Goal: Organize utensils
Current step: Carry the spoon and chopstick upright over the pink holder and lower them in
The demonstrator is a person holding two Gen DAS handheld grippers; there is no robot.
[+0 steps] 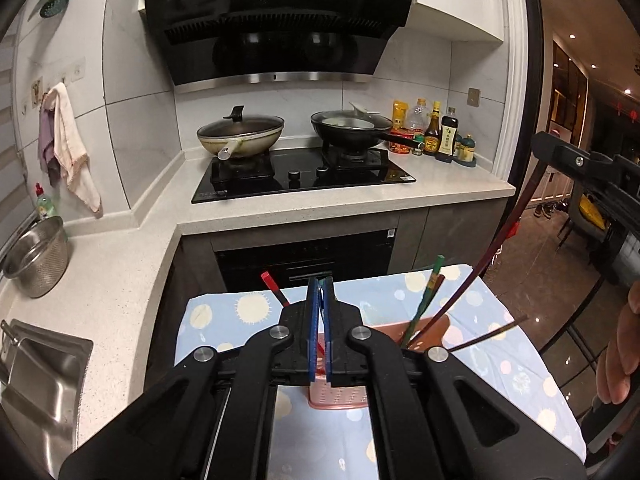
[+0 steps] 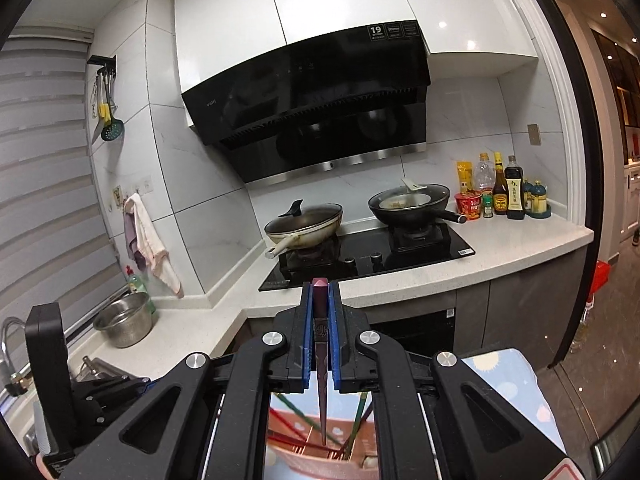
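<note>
My left gripper (image 1: 320, 292) is shut on a red chopstick (image 1: 273, 286), which sticks out to the upper left of the blue pads. Below it a pink slotted basket (image 1: 434, 326) stands on a table with a blue sun-print cloth (image 1: 224, 312). The basket holds a green chopstick (image 1: 429, 294) and several dark ones. My right gripper (image 2: 320, 286) is shut on a maroon chopstick (image 2: 321, 344), whose tip points down over the pink basket (image 2: 298, 454). In the left wrist view the right gripper (image 1: 540, 148) is up at the right, its maroon chopstick (image 1: 480, 264) slanting down toward the basket.
A white L-shaped counter (image 1: 280, 212) carries a black hob (image 1: 304, 178) with a lidded wok (image 1: 240, 134) and a black pan (image 1: 352, 128). Sauce bottles (image 1: 440, 132) stand at the right. A steel colander (image 1: 38, 256) and sink (image 1: 40, 380) are at the left. A hand (image 1: 622, 344) shows at the right edge.
</note>
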